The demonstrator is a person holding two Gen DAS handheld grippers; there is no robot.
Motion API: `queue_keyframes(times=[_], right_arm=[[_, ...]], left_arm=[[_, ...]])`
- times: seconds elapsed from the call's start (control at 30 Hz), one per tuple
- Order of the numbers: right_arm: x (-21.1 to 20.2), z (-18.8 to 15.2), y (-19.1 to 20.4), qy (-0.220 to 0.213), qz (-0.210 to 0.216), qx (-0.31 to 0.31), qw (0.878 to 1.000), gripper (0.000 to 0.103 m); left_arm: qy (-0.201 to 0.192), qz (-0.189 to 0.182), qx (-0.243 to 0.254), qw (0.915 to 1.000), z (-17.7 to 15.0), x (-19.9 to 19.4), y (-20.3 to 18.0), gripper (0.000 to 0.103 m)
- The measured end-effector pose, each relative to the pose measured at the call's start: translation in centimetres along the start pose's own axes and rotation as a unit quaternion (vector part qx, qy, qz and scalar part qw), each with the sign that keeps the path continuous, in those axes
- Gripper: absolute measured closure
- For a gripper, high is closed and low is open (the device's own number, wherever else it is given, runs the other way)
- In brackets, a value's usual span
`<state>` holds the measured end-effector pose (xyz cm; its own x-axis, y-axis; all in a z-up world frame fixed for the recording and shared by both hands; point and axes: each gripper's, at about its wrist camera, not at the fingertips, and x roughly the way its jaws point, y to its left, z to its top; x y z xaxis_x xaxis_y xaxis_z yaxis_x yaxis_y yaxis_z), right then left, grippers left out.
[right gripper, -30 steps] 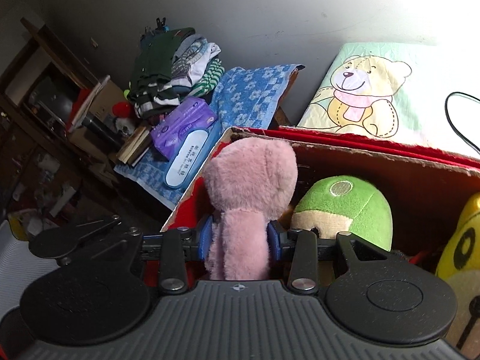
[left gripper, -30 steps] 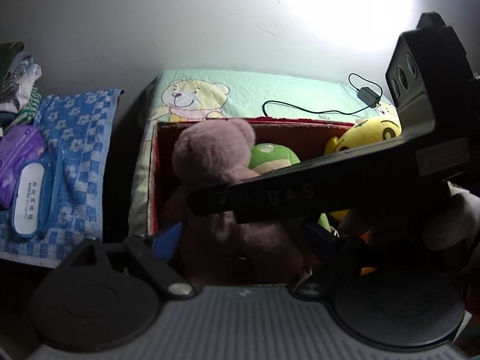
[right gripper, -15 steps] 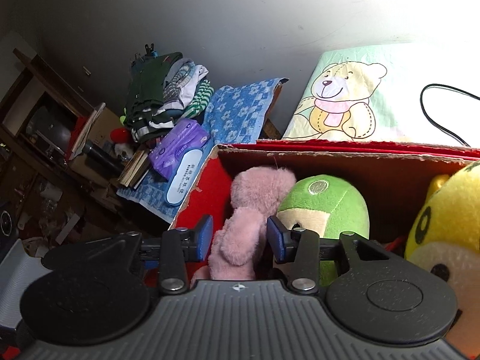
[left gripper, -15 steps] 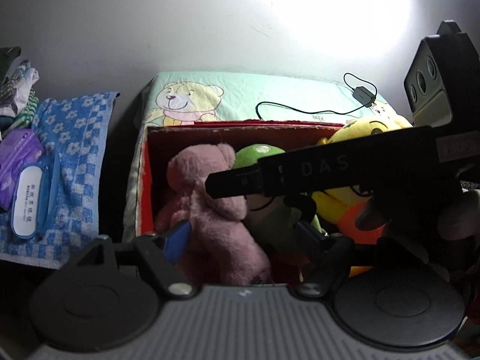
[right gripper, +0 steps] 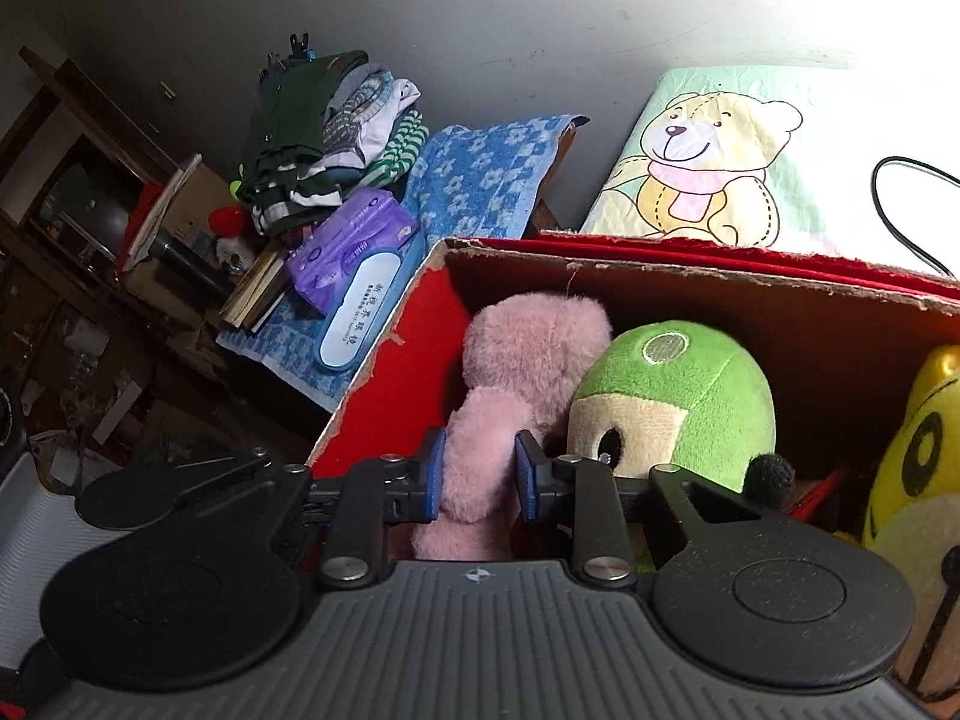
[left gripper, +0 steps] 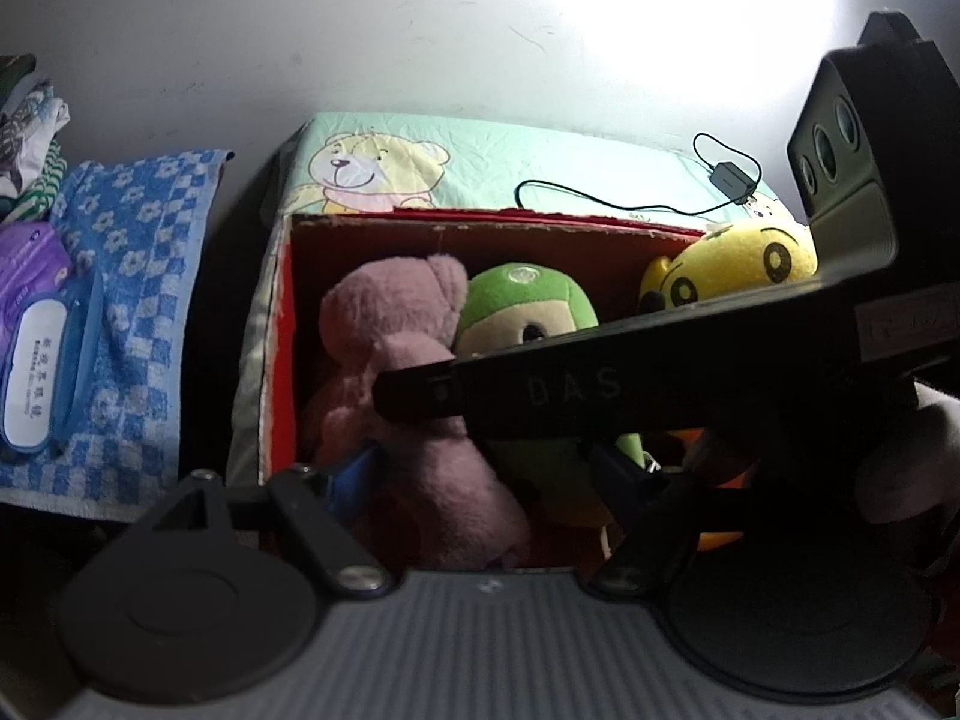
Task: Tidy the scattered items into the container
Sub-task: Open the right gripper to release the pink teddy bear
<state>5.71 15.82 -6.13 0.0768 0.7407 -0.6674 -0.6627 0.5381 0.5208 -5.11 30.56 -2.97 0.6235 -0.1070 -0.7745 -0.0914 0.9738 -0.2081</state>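
The right hand-held gripper, its jaws parted half a second ago, now clamps the pink bear again inside the cardboard box; placement needs adjustment. The left hand-held gripper stands apart.

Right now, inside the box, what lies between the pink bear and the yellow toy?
The green plush toy sits between the pink bear and the yellow toy, leaning against the bear. The left wrist view shows all three in the box.

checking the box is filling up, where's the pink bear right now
In both views the pink bear sits in the box at its left end, against the green toy, with the right claw around its lower part.
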Motion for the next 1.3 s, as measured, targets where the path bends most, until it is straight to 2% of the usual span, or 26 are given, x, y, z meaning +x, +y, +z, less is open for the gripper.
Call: queue_keyframes(times=[0.17, 0.3, 0.4, 0.47, 0.67, 0.8, 0.87, 1.0, 1.23, 1.3], right_arm=[[-1.1, -0.5, -0.9, -0.014, -0.014, 0.034, 0.999, 0.074], [-2.5, -1.3, -2.7, -0.037, -0.006, 0.085, 0.996, 0.075], [-3.3, -1.9, -3.9, -0.048, -0.015, 0.119, 0.992, 0.086], [-3.5, -2.1, -4.4, -0.047, -0.023, 0.13, 0.99, 0.1], [-3.5, -2.7, -4.7, -0.049, -0.022, 0.152, 0.987, 0.103], [-3.7, -2.8, -4.7, -0.058, -0.028, 0.153, 0.986, 0.103], [-3.9, -2.9, -4.6, -0.065, -0.053, 0.143, 0.986, 0.103], [-3.2, -2.4, -3.7, -0.046, -0.075, 0.118, 0.989, 0.103], [-0.9, -1.2, -1.1, -0.015, -0.122, 0.039, 0.992, 0.103], [-0.4, -1.0, -1.1, -0.003, -0.119, 0.031, 0.992, 0.103]], left_arm=[[0.002, 0.007, 0.008, 0.9999, 0.1, 0.4, -0.3, 0.025], [0.004, 0.011, 0.015, 0.9998, 0.2, 0.6, -0.5, 0.022], [0.004, 0.012, 0.017, 0.9998, 0.2, 0.6, -0.5, 0.022], [0.006, 0.01, 0.017, 0.9998, 0.3, 0.7, -0.6, 0.021], [0.011, 0.006, 0.013, 0.9998, 0.5, 1.0, -0.9, 0.022], [0.012, 0.04, 0.022, 0.9989, 0.6, 1.4, -1.3, 0.022], [0.012, 0.059, 0.03, 0.9977, 0.6, 1.5, -1.4, 0.023], [0.014, 0.085, 0.036, 0.9956, 0.6, 1.6, -1.5, 0.023], [0.015, 0.085, 0.027, 0.9959, 0.7, 1.2, -1.3, 0.024], [0.014, 0.085, 0.028, 0.9959, 0.6, 1.0, -1.2, 0.024]])
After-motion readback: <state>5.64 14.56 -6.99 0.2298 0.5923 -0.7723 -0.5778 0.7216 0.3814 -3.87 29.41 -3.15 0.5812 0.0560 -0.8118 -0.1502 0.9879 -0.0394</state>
